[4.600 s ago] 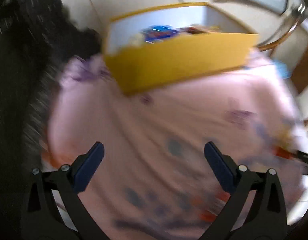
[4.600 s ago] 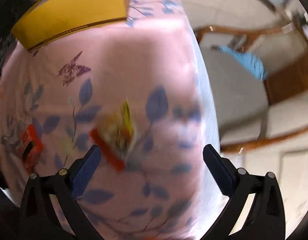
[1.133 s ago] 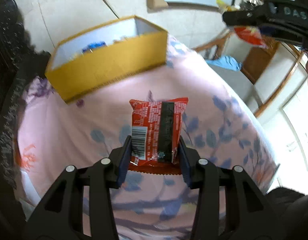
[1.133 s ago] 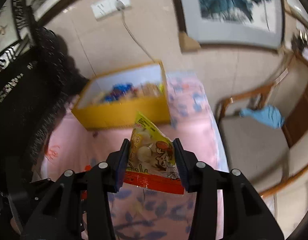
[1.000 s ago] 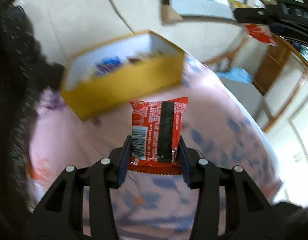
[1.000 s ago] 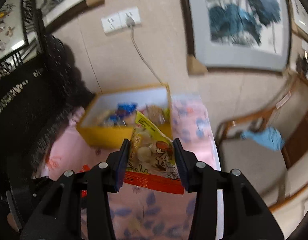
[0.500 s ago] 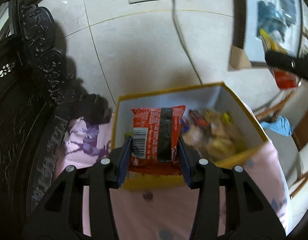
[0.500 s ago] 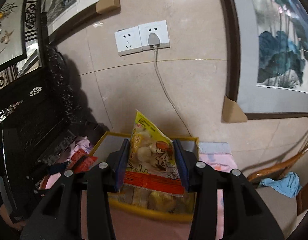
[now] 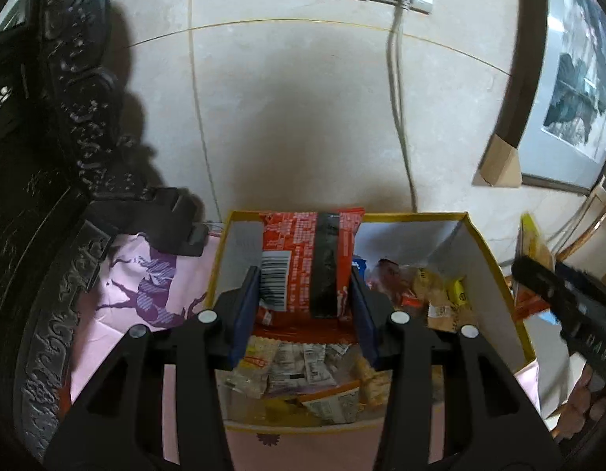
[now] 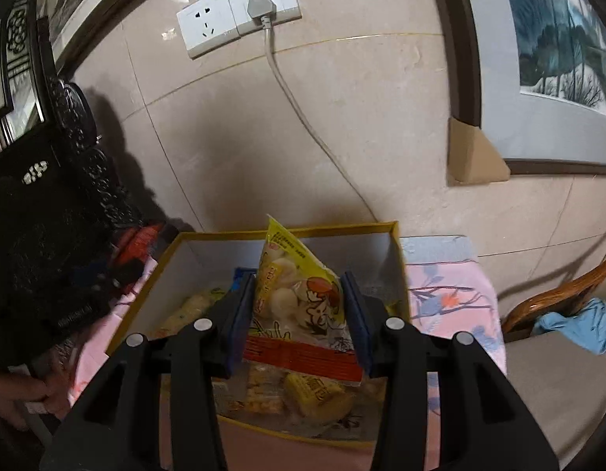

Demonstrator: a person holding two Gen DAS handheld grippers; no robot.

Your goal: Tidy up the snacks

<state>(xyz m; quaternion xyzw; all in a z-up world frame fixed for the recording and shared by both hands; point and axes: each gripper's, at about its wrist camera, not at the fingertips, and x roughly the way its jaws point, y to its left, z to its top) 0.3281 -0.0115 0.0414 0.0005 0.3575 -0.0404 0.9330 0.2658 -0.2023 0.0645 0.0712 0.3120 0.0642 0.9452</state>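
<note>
My left gripper (image 9: 304,306) is shut on a red snack packet (image 9: 306,263) with a black stripe and a barcode, held over the left part of the open yellow box (image 9: 495,274). My right gripper (image 10: 299,316) is shut on a yellow snack packet (image 10: 299,294) with a cartoon face and a red bottom band, held over the same yellow box (image 10: 397,263). The box holds several wrapped snacks (image 9: 299,369). The right gripper (image 9: 570,306) shows at the right edge of the left wrist view.
The box stands on a pink flowered tablecloth (image 10: 452,286) against a tiled wall with a socket and a plugged cable (image 10: 263,8). Dark carved furniture (image 9: 47,157) is on the left. A wooden chair with a blue cloth (image 10: 577,322) is on the right.
Both grippers have moved forward and closer over the yellow box with their packets still held. The box now fills the lower middle of both views.
</note>
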